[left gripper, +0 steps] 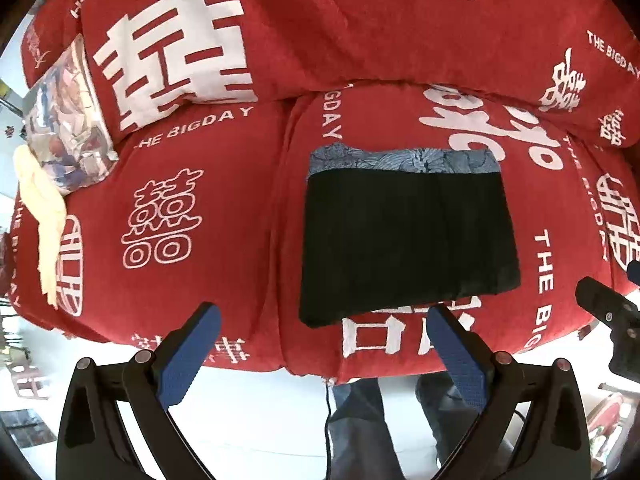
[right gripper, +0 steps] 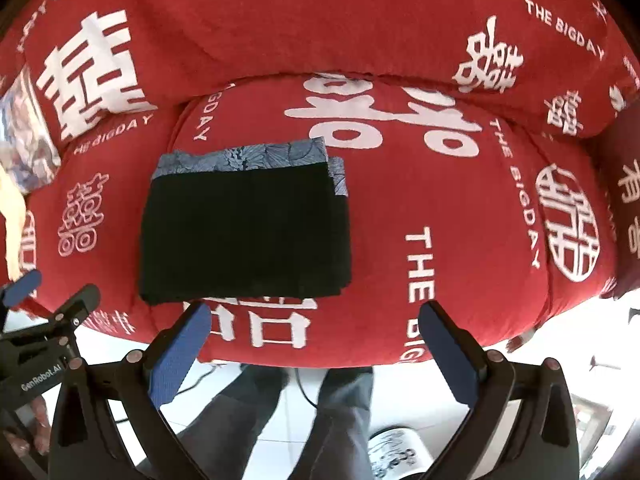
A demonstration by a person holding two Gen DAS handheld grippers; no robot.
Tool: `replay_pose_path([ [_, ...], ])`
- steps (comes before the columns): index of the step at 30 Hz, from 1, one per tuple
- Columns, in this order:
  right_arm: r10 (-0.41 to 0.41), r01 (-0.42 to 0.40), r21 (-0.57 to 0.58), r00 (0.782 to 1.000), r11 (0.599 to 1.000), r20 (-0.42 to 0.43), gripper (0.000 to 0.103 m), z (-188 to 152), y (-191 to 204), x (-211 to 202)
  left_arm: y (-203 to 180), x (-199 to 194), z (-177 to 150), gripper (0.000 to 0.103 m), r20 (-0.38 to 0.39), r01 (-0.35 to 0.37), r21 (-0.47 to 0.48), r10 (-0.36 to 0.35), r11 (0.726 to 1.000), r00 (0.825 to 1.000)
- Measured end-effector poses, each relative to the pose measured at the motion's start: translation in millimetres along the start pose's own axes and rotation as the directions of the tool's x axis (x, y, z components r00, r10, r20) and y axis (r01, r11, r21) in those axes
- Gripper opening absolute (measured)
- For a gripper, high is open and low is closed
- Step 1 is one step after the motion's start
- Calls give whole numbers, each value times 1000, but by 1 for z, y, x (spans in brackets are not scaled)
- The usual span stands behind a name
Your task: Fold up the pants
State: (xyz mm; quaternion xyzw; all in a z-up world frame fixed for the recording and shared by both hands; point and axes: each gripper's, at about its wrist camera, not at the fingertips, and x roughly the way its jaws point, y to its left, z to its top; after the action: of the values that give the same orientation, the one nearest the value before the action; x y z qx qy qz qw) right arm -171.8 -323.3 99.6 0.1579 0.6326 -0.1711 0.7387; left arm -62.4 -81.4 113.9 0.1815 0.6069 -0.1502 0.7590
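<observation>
The black pants (left gripper: 408, 244) lie folded into a flat rectangle on the red sofa seat (left gripper: 200, 184), with a blue patterned waistband along the far edge. My left gripper (left gripper: 322, 318) hovers open just in front of the pants' near edge, nothing between its blue pads. In the right wrist view the same folded pants (right gripper: 244, 232) sit left of centre, and my right gripper (right gripper: 314, 314) is open near the seat's front edge, holding nothing. The right gripper's black body (left gripper: 612, 312) shows at the left view's right edge. The left gripper (right gripper: 44, 320) appears at the right view's left edge.
The sofa cover (right gripper: 440, 208) is red with white characters and "THE BIGDAY" lettering. A patterned pillow (left gripper: 68, 120) and a pale yellow cloth (left gripper: 42, 216) sit at the seat's left end. A person's legs (right gripper: 280, 408) stand on the white floor below, beside a cable (left gripper: 328, 412).
</observation>
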Motion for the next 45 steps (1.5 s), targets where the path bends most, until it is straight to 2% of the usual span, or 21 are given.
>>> replay_pose_path([
  [9,24,-24,-26,1000,999,-7,103,0,-5,0,-9,-5,-5,103,-16,-31,-13,31,999,999],
  [45,34,-35,-45,999,998,-22,103,6,2,6,-14,-4,0,103,-15,-27,10,27,1000,1000],
])
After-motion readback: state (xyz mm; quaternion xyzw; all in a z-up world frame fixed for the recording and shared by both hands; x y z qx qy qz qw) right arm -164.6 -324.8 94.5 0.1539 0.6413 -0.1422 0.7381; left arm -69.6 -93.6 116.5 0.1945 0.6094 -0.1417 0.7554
